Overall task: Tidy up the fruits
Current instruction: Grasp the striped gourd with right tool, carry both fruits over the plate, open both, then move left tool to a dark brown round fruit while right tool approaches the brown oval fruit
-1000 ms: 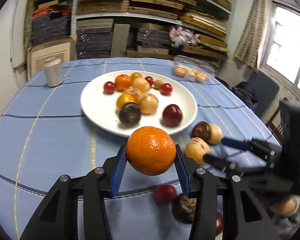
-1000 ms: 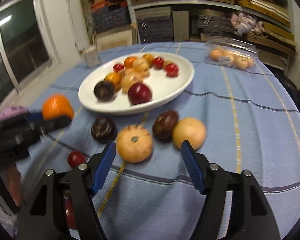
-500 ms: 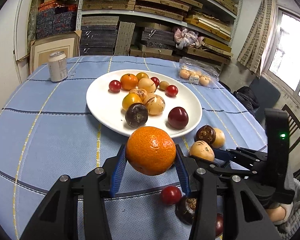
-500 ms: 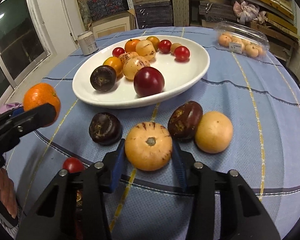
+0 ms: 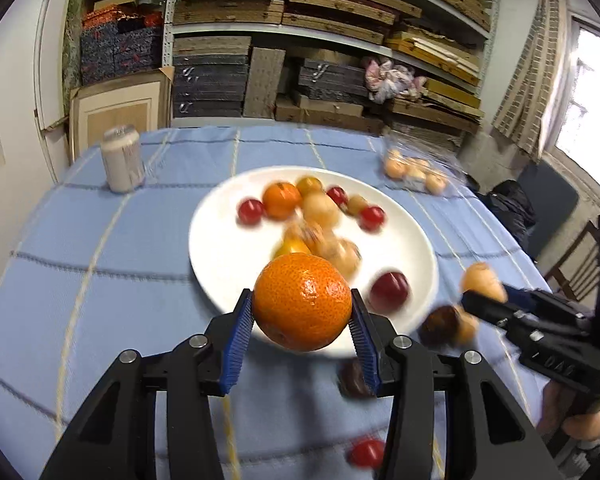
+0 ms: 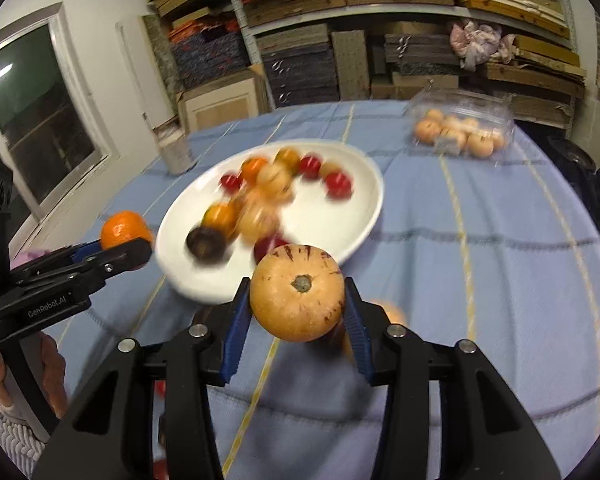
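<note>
My left gripper (image 5: 302, 320) is shut on an orange tangerine (image 5: 302, 301), held above the near rim of the white plate (image 5: 216, 256). My right gripper (image 6: 296, 320) is shut on a tan striped melon-like fruit (image 6: 297, 298), lifted off the cloth in front of the plate (image 6: 356, 216). In the left wrist view the right gripper (image 5: 482, 294) shows at right with that tan fruit (image 5: 480, 280). The right wrist view shows the left gripper (image 6: 124, 246) at left with the tangerine (image 6: 122, 229). Several fruits lie on the plate. A dark fruit (image 5: 440, 320) and a red one (image 5: 366, 453) remain on the cloth.
A blue checked cloth (image 5: 100, 300) covers the round table. A drink can (image 5: 122, 164) stands at the far left. A clear box of small fruits (image 6: 460, 132) sits at the far right. Shelves of stacked boxes fill the back wall. A person's hand (image 6: 4, 368) holds the left gripper.
The right gripper closed around the tan striped fruit and lifted it off the cloth. Both grippers rose and moved toward the plate, the left still holding the tangerine.
</note>
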### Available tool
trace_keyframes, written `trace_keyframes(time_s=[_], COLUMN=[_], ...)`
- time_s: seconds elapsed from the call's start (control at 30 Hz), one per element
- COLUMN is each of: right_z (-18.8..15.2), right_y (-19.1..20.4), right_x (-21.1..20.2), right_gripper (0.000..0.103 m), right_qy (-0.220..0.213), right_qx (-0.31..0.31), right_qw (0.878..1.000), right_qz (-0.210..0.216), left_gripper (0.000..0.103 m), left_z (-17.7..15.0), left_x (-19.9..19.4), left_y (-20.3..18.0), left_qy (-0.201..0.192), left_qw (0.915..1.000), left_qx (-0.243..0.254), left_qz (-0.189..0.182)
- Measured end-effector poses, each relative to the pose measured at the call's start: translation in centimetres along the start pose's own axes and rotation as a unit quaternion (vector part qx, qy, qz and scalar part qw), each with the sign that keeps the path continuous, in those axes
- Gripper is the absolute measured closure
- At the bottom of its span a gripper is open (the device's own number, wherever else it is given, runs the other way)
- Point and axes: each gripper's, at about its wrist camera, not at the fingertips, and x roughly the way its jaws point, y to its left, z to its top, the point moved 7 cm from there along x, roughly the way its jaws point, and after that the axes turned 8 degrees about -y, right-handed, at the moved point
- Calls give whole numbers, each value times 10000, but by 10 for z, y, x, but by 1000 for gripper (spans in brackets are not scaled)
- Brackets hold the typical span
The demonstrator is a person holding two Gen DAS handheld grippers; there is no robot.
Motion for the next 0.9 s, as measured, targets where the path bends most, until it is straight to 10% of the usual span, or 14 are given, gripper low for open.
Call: trace_keyframes(time_s=[0.3, 0.43, 0.9], right_z=[28, 27, -17], right_y=[-17, -29, -48], right_x=[69, 66, -19], right_gripper=[57, 37, 20], right_qy=[218, 80, -462], right_qx=[229, 587, 641], right_qw=[9995, 9982, 9964], right_qz=[-89, -19, -290], left_gripper=[55, 50, 26], left_z=[15, 10, -49], left_x=[65, 70, -24], left_y=[45, 47, -3], left_qy=[291, 314, 80], left_qw=[9975, 9978, 9989], left_qx=[-606, -545, -397], left_qz=[237, 231, -234])
